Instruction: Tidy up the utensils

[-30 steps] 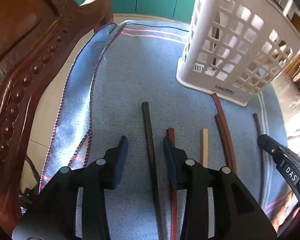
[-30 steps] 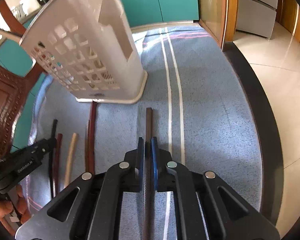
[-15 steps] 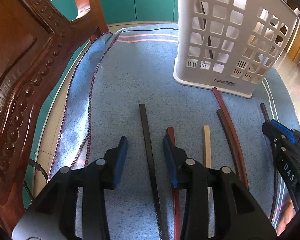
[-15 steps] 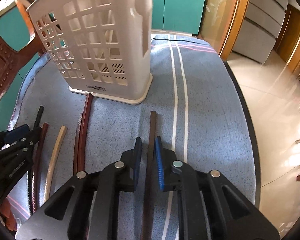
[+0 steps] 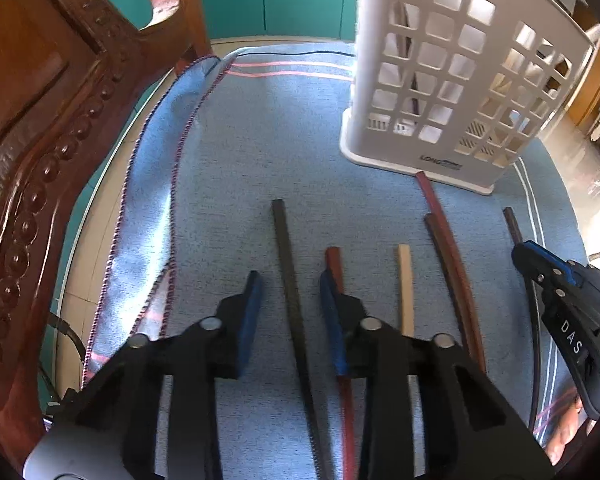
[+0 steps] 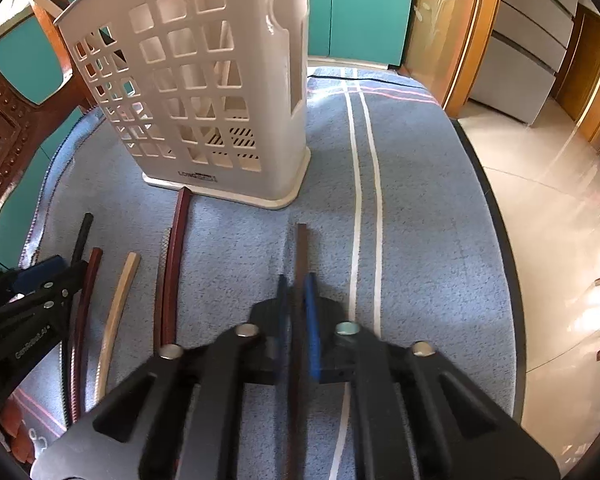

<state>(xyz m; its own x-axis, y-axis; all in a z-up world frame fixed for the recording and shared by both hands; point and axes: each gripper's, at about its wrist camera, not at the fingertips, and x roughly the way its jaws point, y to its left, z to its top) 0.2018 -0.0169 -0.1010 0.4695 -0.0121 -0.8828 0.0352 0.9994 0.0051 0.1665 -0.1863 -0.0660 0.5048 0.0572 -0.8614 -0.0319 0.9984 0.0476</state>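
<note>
Pinching a brown chopstick (image 6: 300, 264), the right gripper (image 6: 295, 280) is closed. The left gripper (image 5: 288, 280), its jaws just narrowed, straddles a black chopstick (image 5: 286, 264) untouched.

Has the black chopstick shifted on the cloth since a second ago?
No. The black chopstick still lies parallel to the red chopstick, its tip just ahead of the red one's and short of the white basket, as before.

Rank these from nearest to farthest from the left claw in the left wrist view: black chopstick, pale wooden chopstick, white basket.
1. Black chopstick, between the left claw's fingers, which have just been closing.
2. Pale wooden chopstick, just right of it.
3. White basket, upright at the far right.
</note>
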